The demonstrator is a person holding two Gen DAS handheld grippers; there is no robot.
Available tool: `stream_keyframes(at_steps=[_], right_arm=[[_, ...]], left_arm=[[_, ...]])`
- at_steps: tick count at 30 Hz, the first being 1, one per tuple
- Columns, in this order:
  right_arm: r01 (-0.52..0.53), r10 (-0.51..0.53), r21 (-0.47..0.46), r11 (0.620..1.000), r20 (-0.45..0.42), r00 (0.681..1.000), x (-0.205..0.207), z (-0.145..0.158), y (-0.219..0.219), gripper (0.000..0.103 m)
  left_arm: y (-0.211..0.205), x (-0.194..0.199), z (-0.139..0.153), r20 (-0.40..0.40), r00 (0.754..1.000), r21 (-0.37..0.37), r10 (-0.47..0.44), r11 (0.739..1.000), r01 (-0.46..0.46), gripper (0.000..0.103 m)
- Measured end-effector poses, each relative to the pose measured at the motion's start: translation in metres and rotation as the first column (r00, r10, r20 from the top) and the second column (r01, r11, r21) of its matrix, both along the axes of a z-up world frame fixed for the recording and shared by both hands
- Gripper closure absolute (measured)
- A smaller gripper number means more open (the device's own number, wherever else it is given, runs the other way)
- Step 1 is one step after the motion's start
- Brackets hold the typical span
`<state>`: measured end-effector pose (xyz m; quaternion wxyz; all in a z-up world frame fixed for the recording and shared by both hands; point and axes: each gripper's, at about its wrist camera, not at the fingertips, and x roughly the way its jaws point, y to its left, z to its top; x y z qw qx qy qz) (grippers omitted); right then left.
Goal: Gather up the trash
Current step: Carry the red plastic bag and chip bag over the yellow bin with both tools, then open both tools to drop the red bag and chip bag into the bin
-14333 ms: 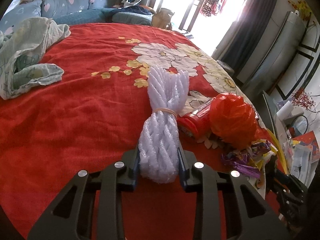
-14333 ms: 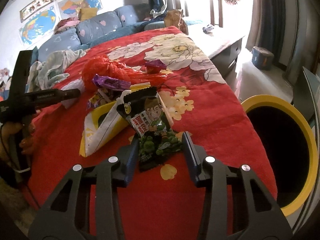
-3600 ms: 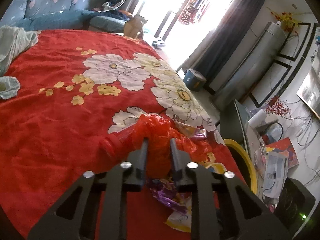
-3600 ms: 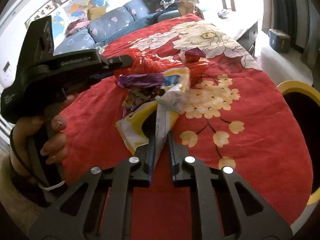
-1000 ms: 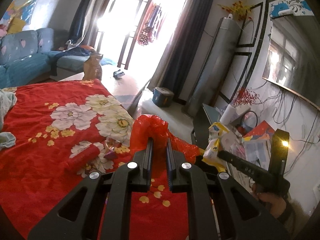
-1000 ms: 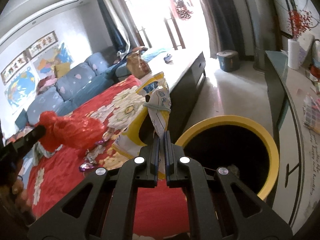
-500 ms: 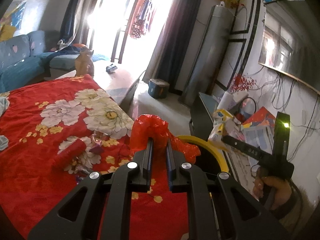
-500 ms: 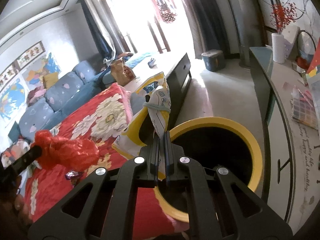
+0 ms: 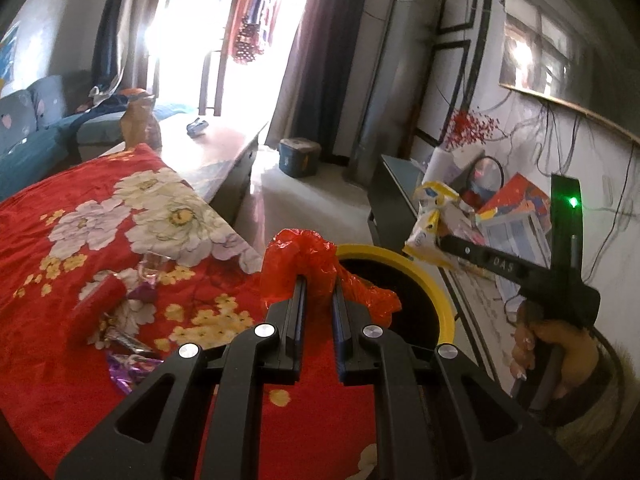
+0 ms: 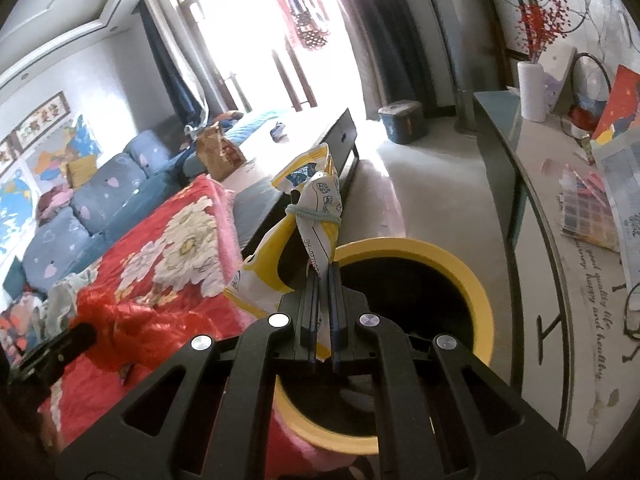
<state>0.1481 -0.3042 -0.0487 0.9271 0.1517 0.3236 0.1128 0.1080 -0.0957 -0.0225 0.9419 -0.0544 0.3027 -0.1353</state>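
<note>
My left gripper (image 9: 318,280) is shut on a crumpled red plastic bag (image 9: 304,258) and holds it at the near rim of the yellow-rimmed bin (image 9: 436,292). My right gripper (image 10: 323,270) is shut on a yellow and white snack bag (image 10: 316,208) tied with a band, held above the bin's (image 10: 472,280) open mouth. The right gripper with its snack bag (image 9: 430,216) also shows in the left wrist view, over the bin's far side. The red bag (image 10: 120,316) shows at the left of the right wrist view.
A red can (image 9: 96,308), purple wrappers (image 9: 128,368) and a clear wrapper (image 9: 152,268) lie on the red flowered cloth (image 9: 60,360). A cluttered side table (image 10: 580,216) stands to the right of the bin. A low table (image 9: 208,148) and a sofa (image 10: 80,208) stand behind.
Both grippers have moved on toward the bin with their loads. The snack bag now hangs over the bin's mouth and the red bag is at its near rim.
</note>
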Motion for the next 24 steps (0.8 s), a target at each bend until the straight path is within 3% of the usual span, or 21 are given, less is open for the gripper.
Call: stream_keyframes(at_steps=[24], right_arm=[[0.082,-0.082,-0.004,0.997,-0.102,0.991,0.017,-0.041,-0.034,0.101]], left_arm=[[-0.058,0.029,-0.039,-0.079,0.995,0.105,-0.065,0.992,0.073,0.092]])
